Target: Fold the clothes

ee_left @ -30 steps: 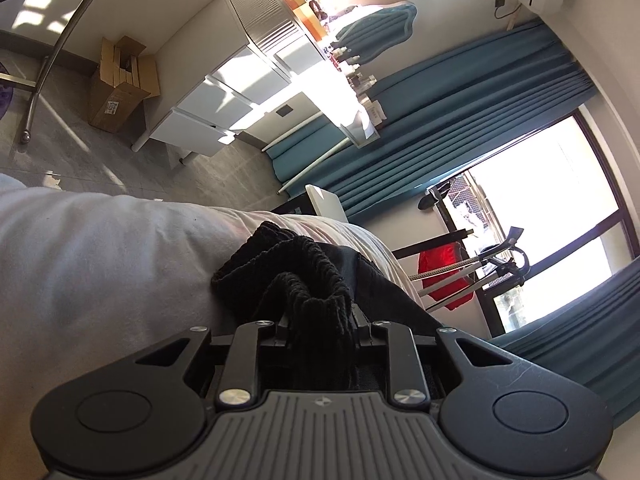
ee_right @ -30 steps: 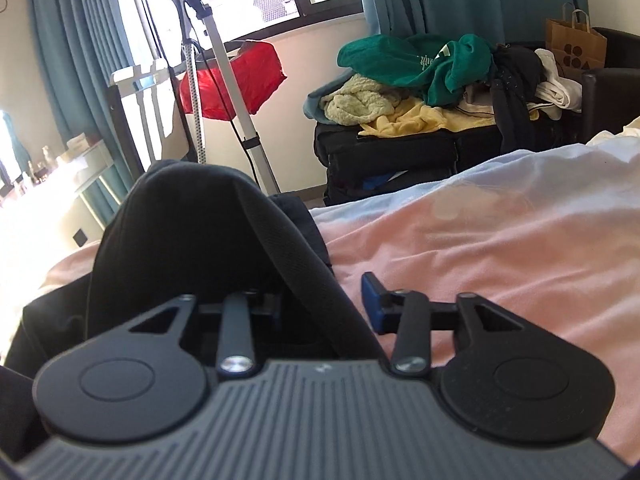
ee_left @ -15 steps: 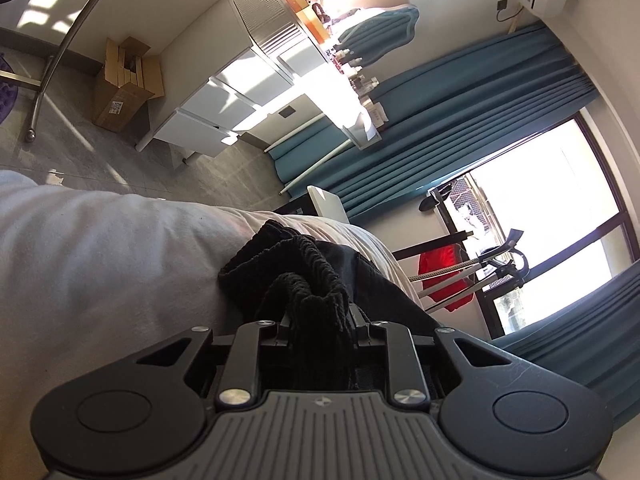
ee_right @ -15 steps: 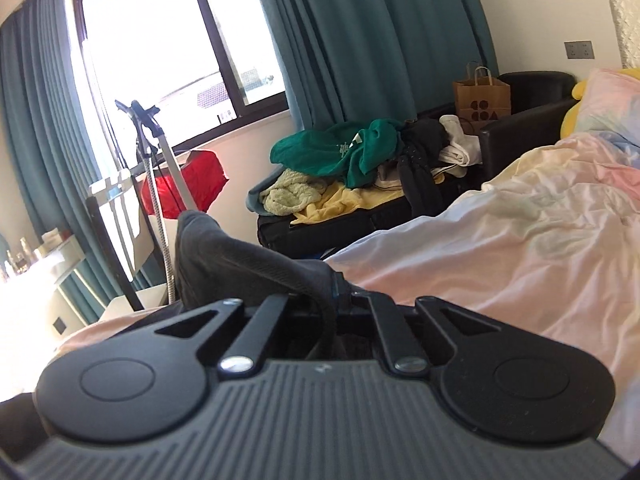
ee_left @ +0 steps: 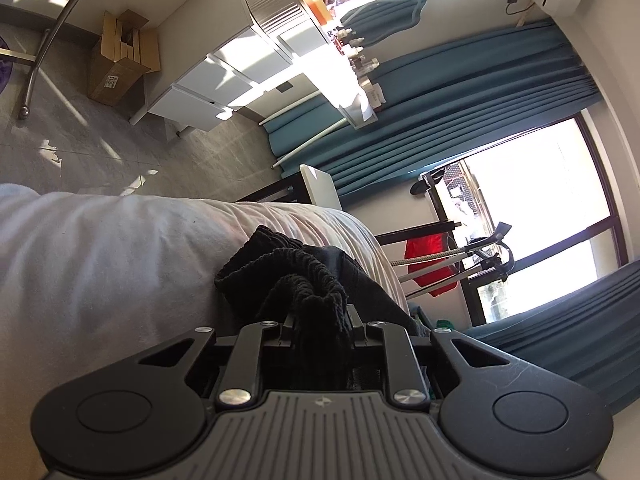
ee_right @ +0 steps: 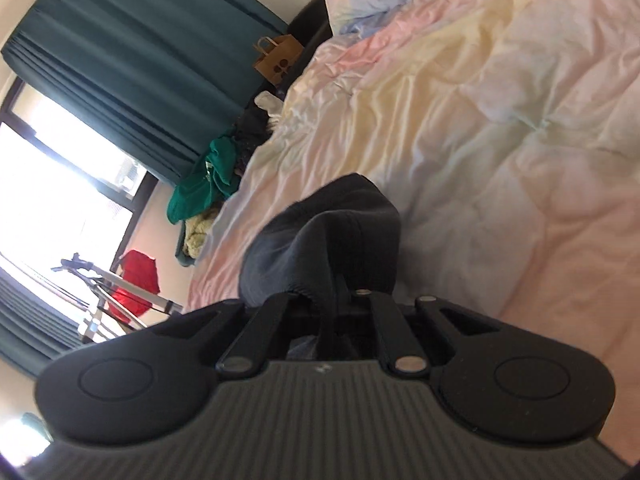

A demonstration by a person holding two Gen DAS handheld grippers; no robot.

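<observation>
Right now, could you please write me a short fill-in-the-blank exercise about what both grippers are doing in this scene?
1. The left gripper is shut on a ____ garment.
2. The garment lies partly on the ____.
3. The right gripper is ____ on the garment.
4. The curtains are ____.

Missing words: black; bed; shut; blue

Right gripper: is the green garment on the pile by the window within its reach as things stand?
Probably not. The right gripper is shut on the black garment, and the green garment lies beyond the far edge of the bed.
</observation>
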